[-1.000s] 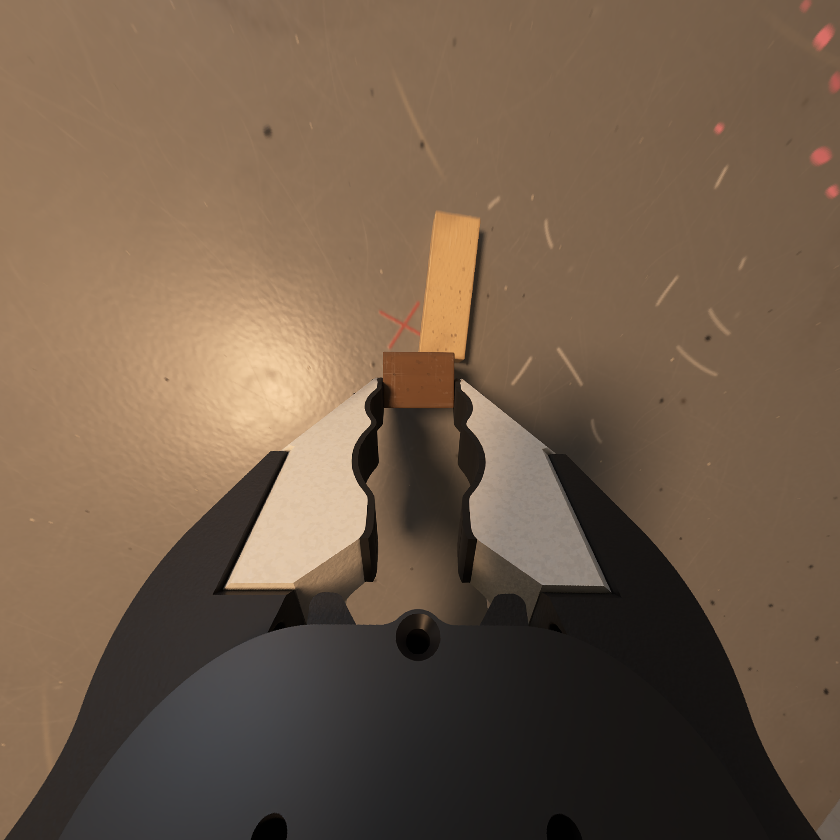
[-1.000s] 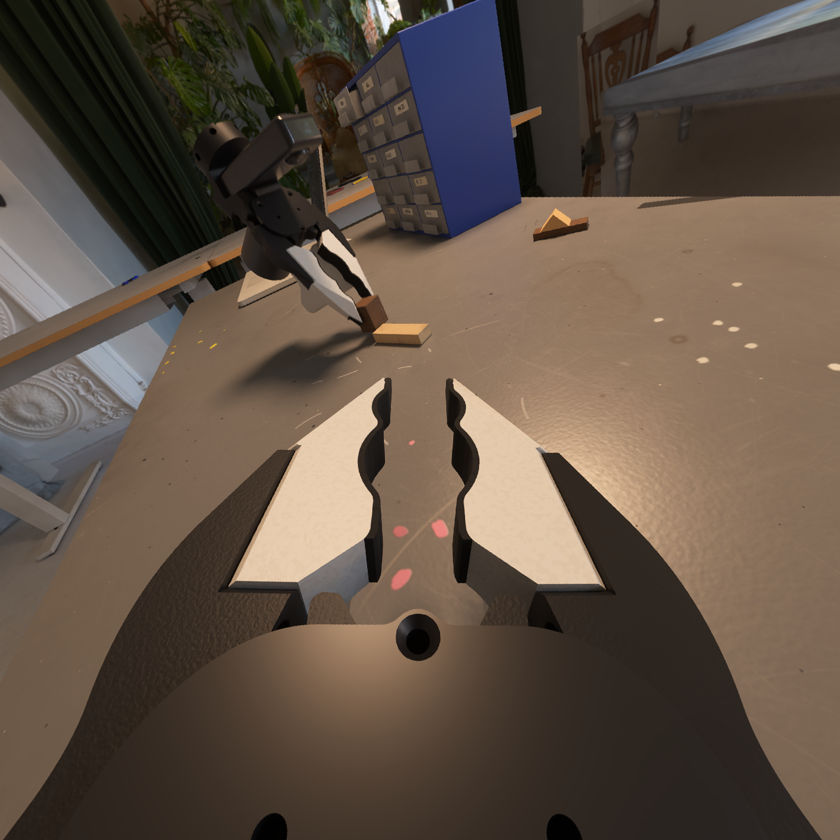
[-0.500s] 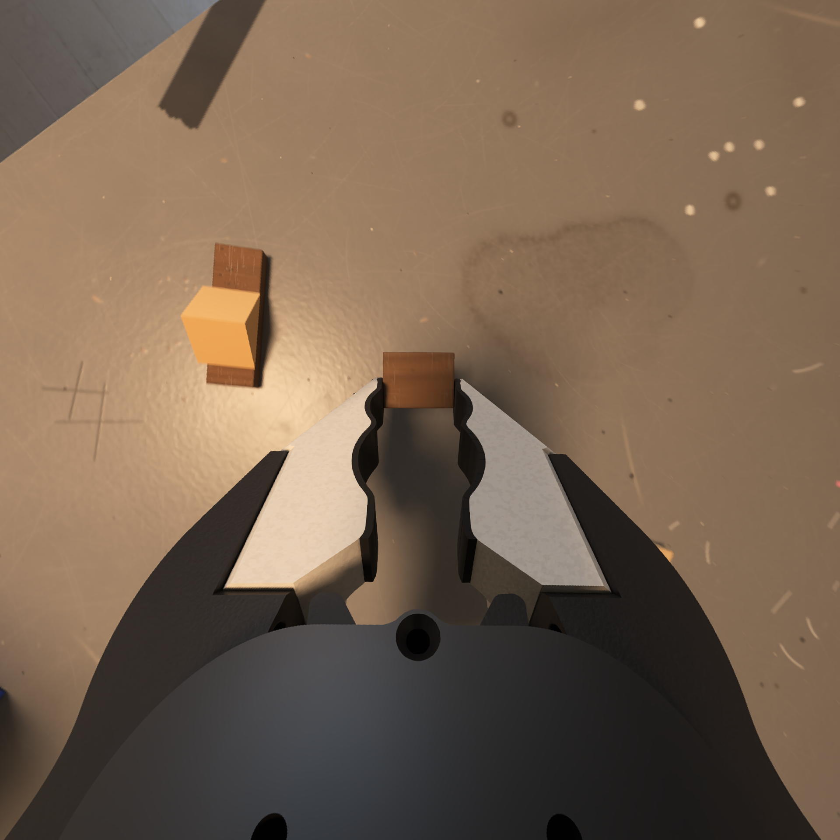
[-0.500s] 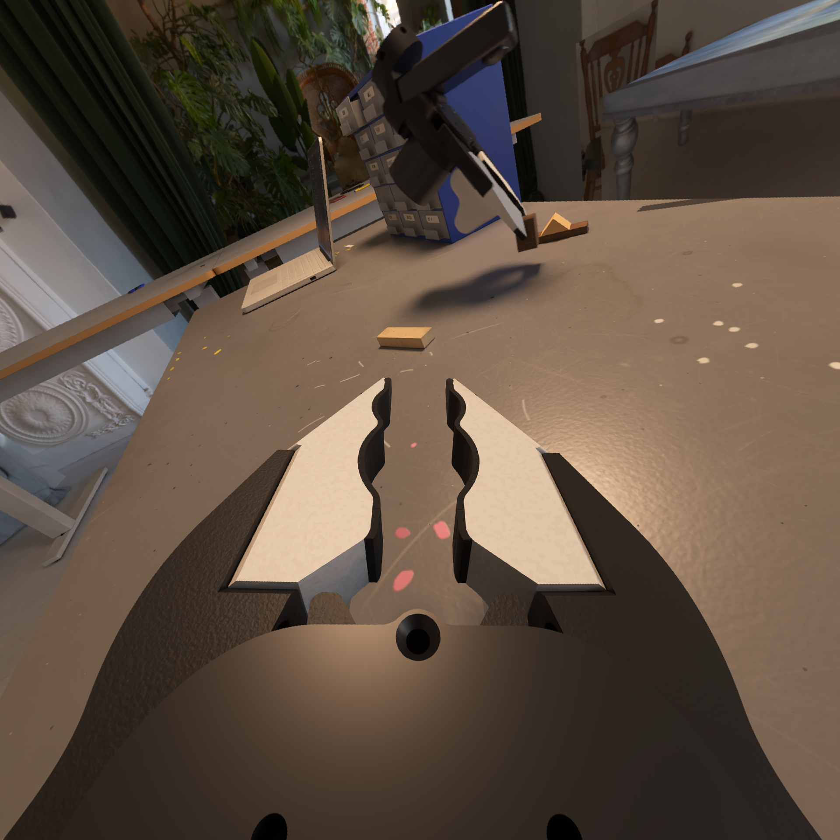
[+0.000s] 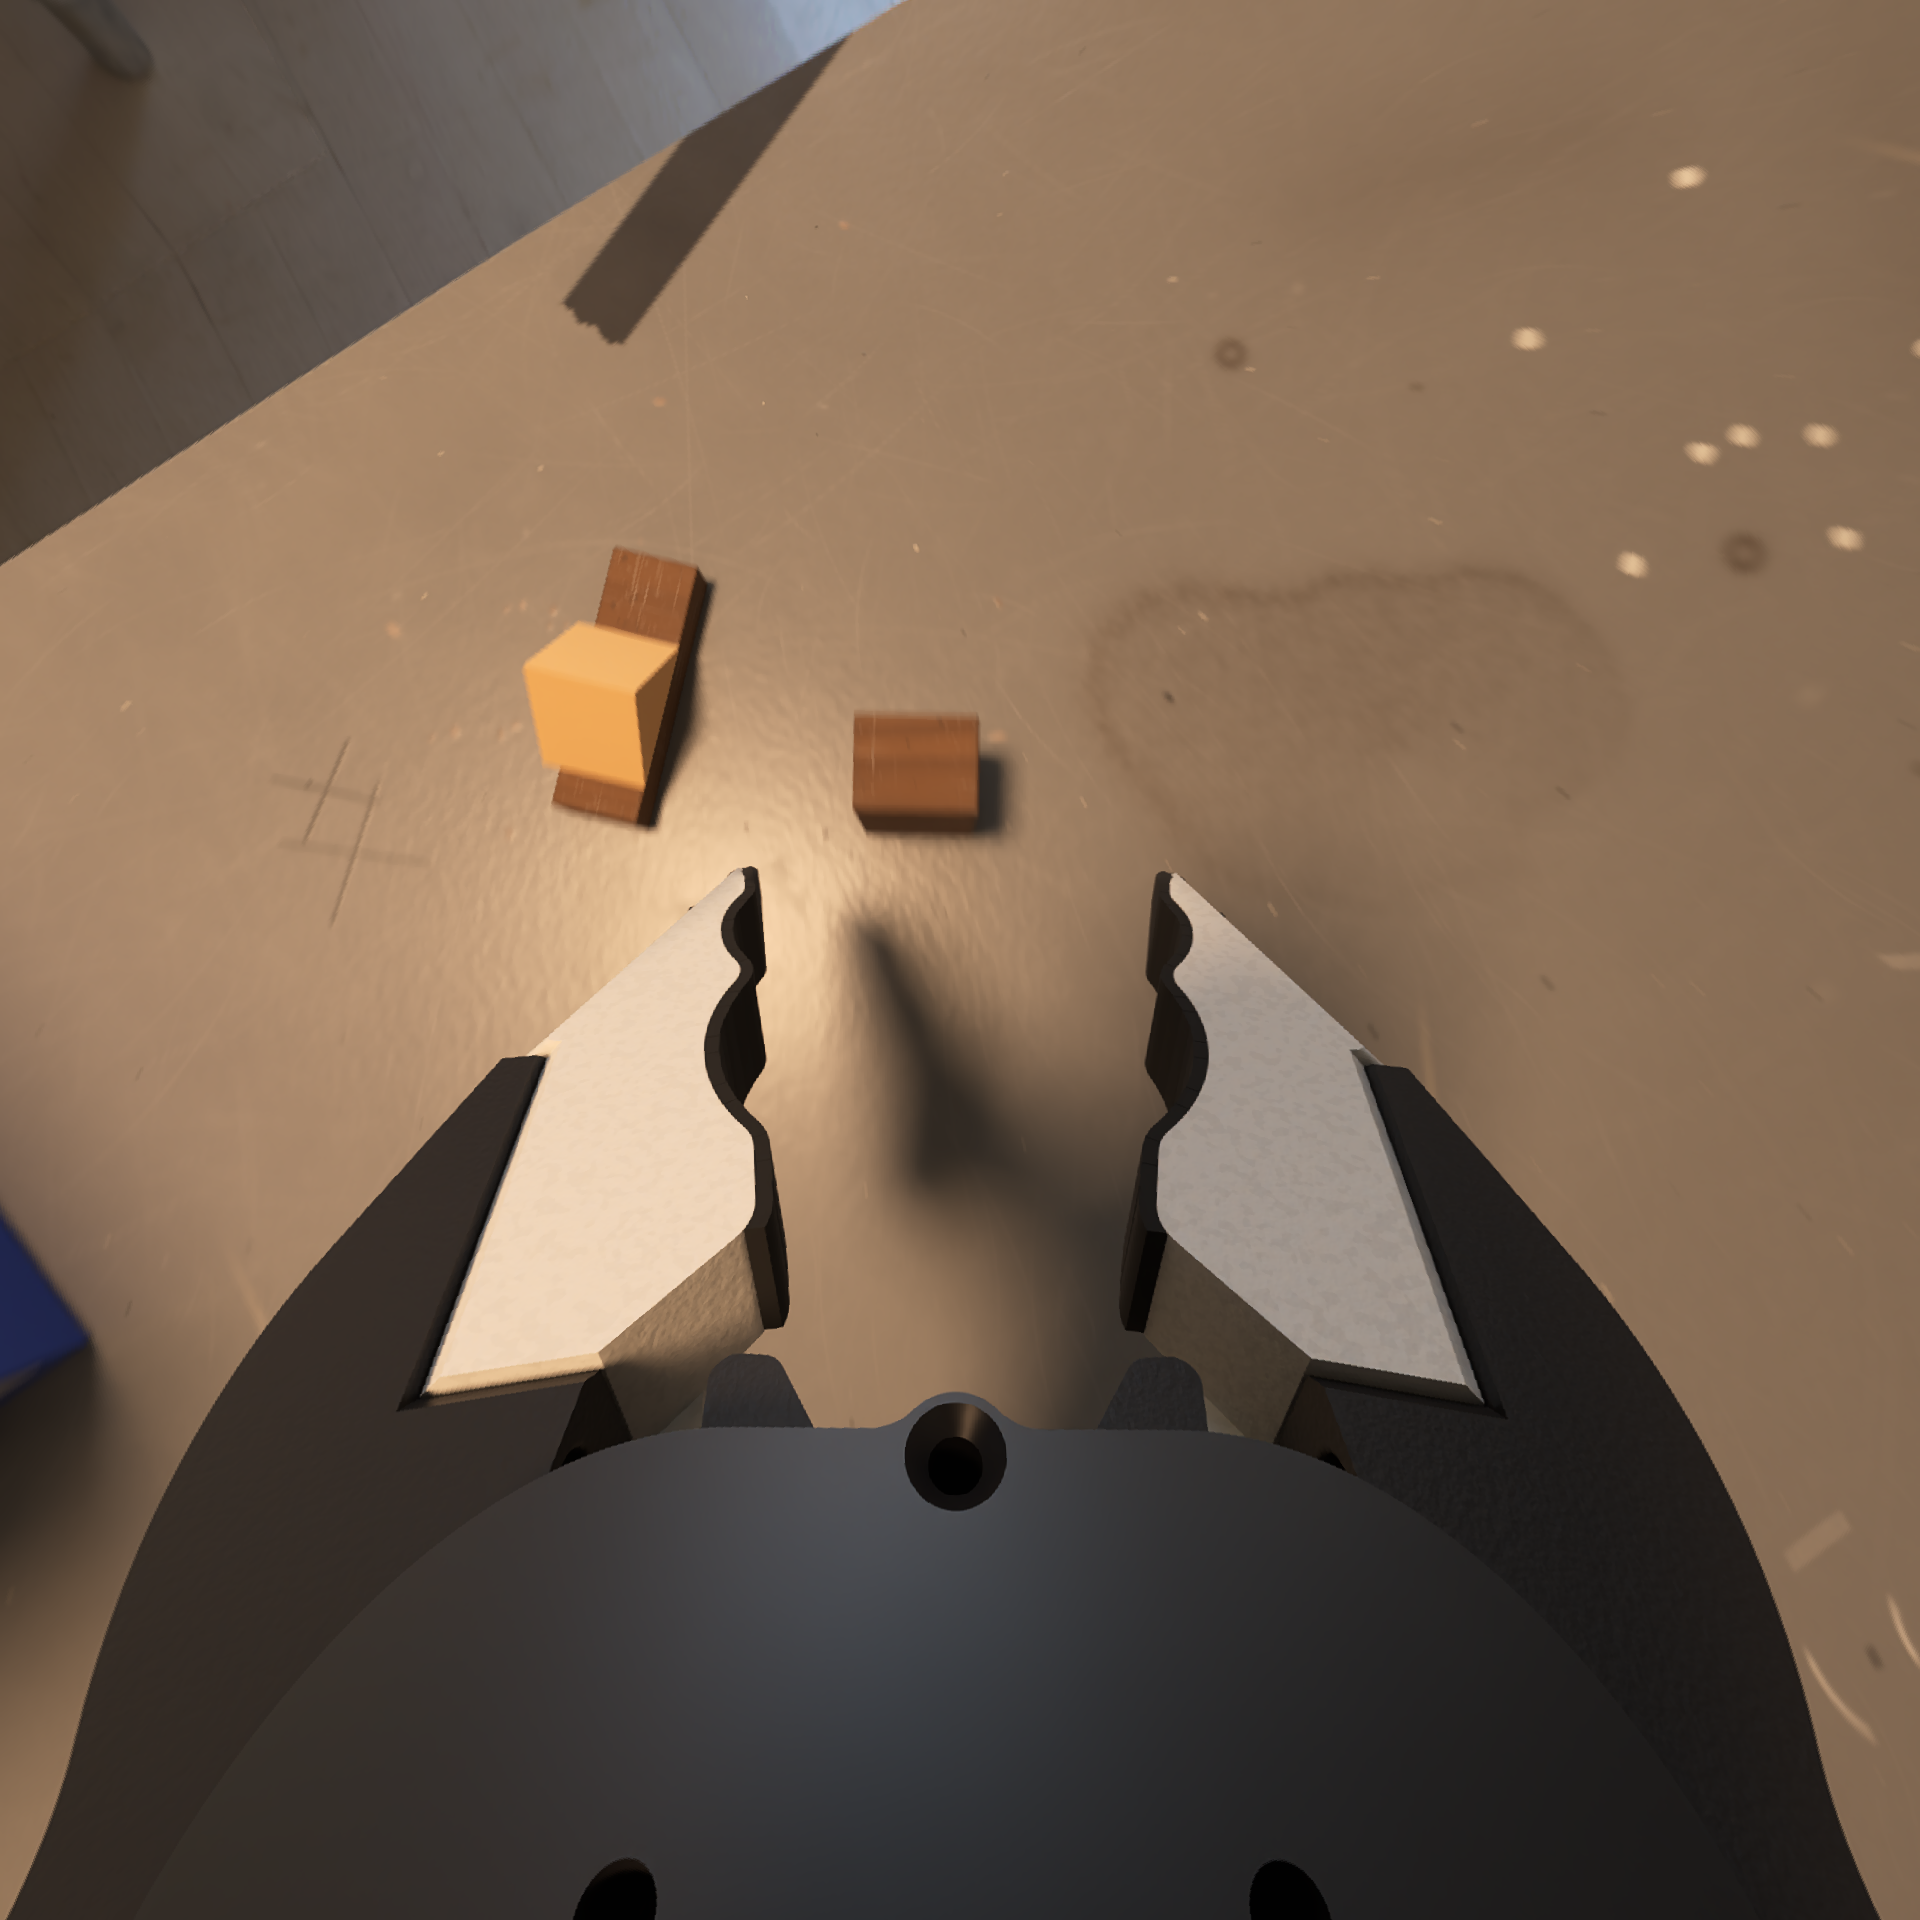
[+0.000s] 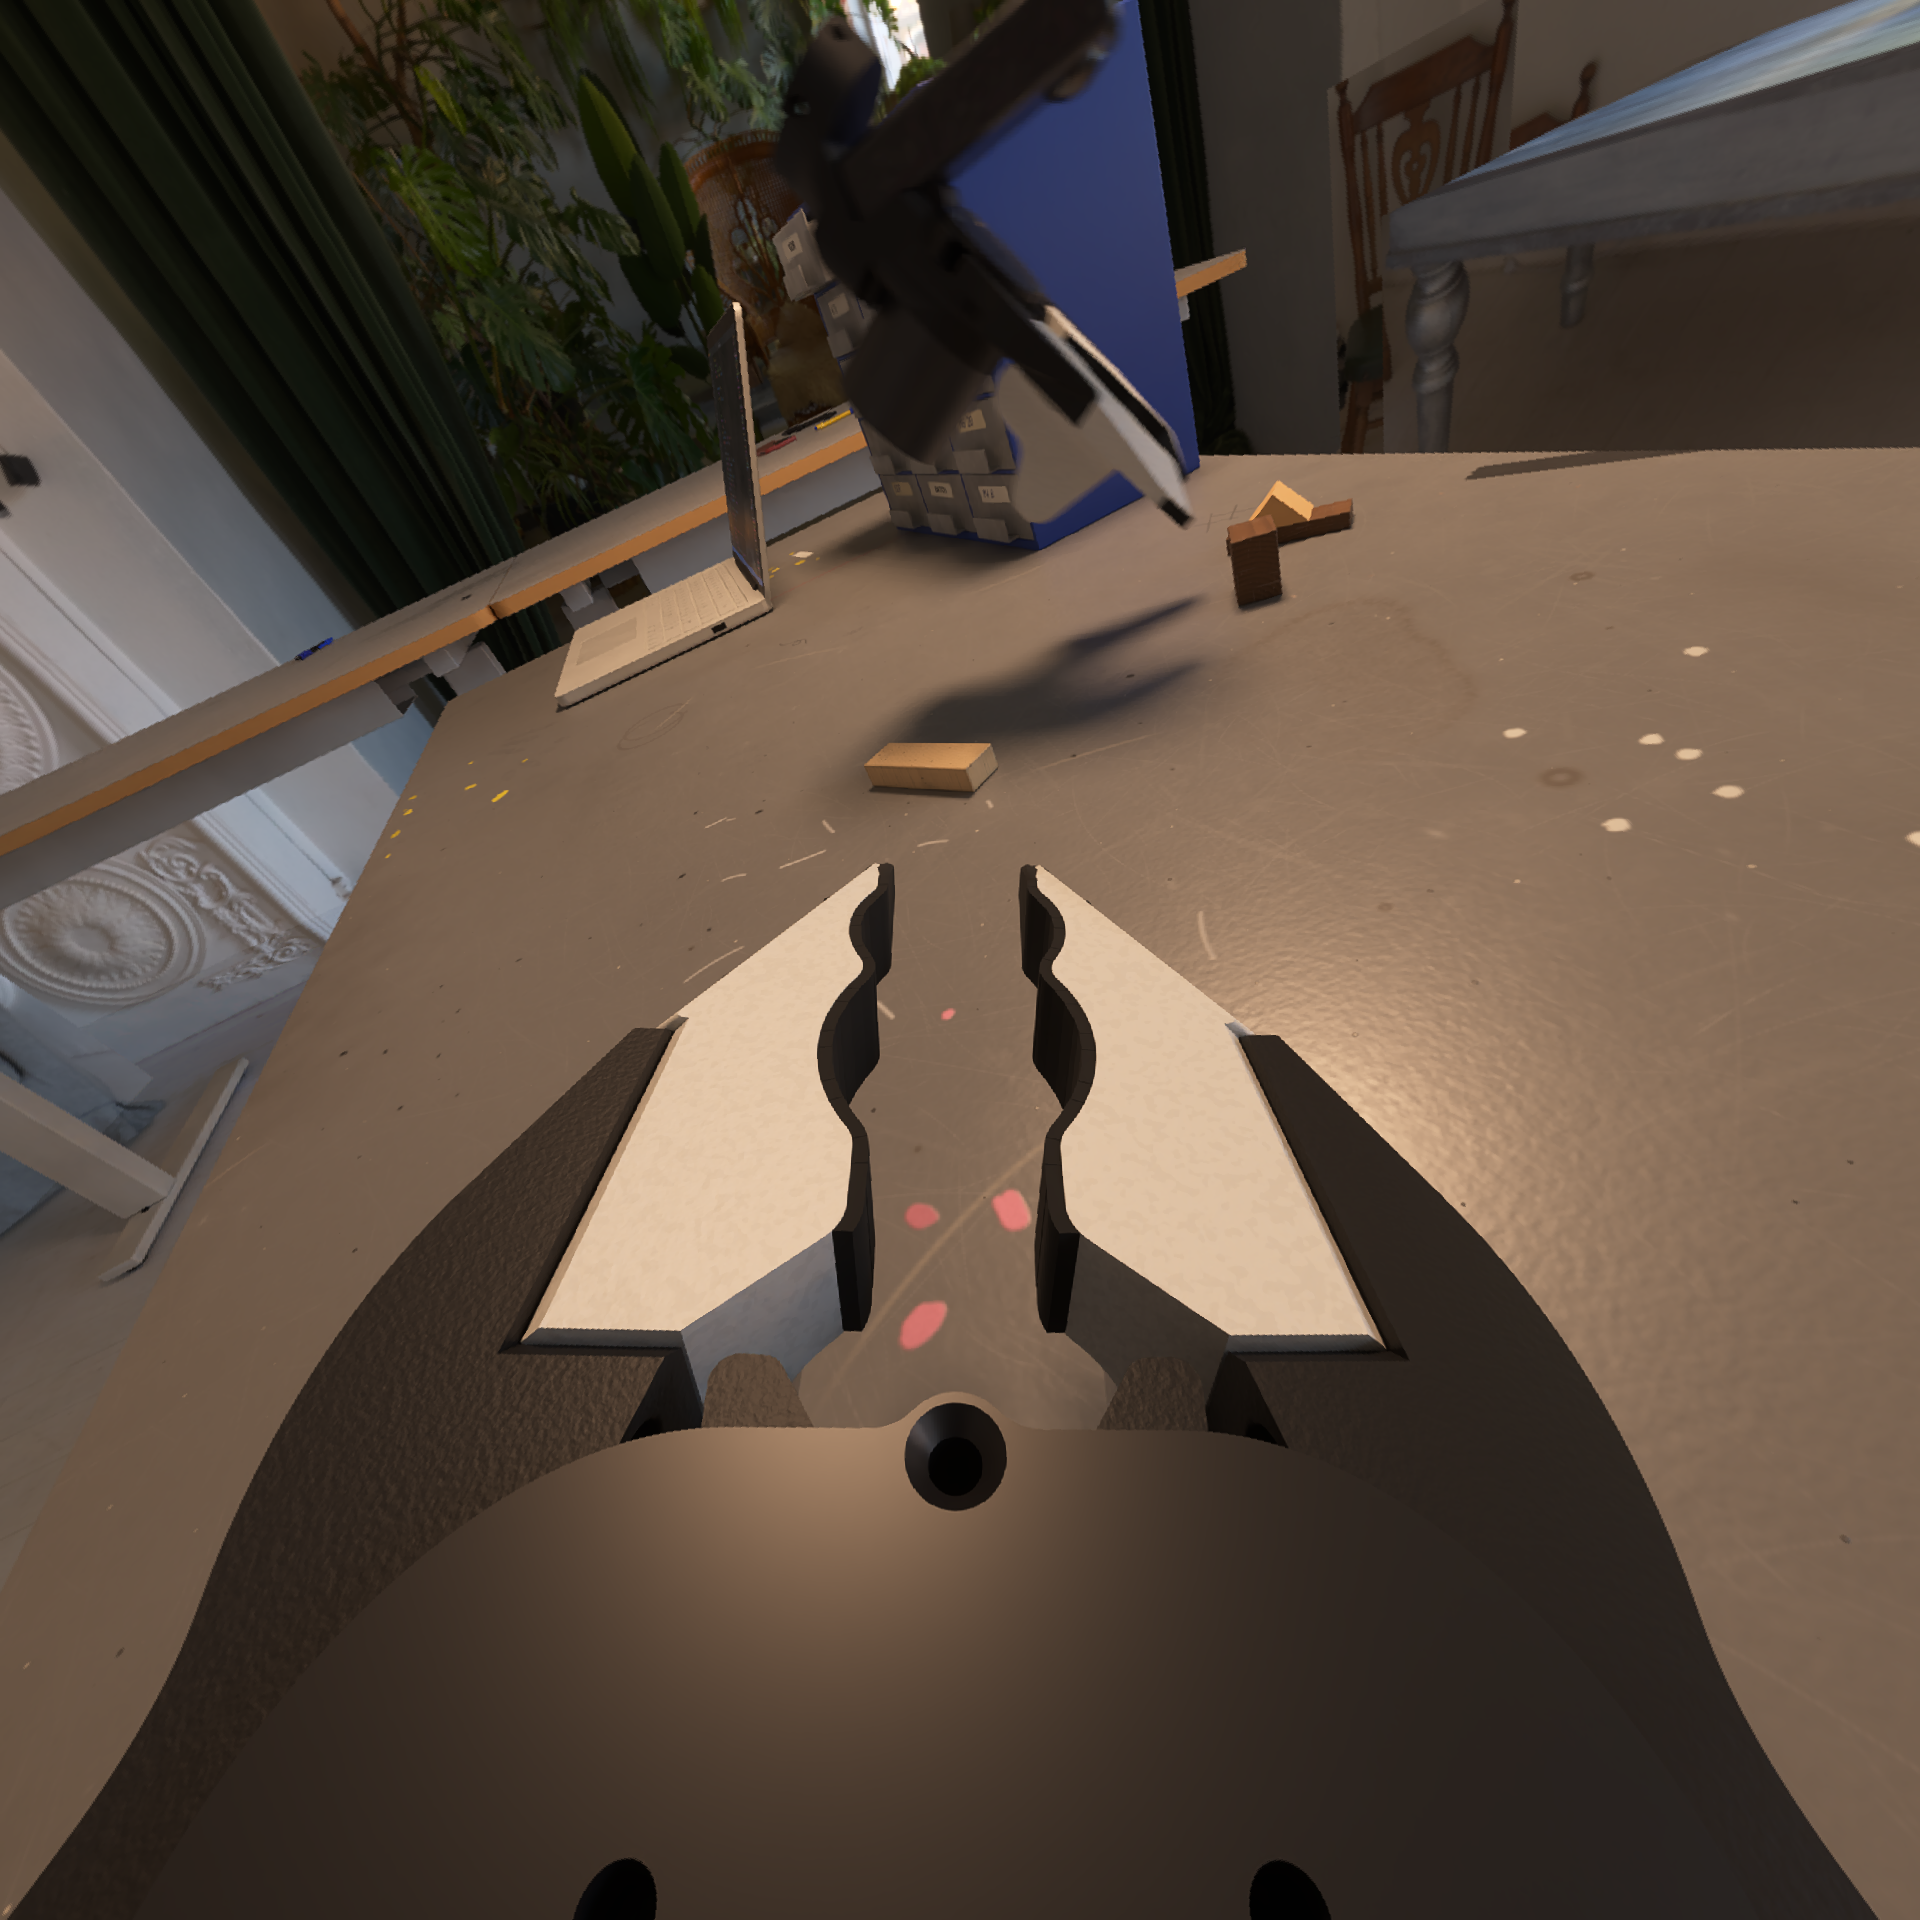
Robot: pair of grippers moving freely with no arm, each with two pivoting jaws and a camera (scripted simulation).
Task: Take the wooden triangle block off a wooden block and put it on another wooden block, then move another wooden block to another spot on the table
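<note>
The left tool [image 5: 956, 883] hangs above the tabletop [image 5: 1351, 935] with its jaws spread wide and empty. Just ahead of its tips a dark wooden block [image 5: 916, 771] stands on end, and ahead to its left the wooden triangle block [image 5: 597, 707] rests on a flat dark block [image 5: 649, 601]. The right tool [image 6: 956, 883] is parted narrowly, gripping nothing, with a pale wooden block [image 6: 928, 767] lying flat ahead of it.

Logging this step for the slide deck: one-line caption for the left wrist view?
Open left tool above the table, dark block just ahead, triangle on the plank beside it.
</note>
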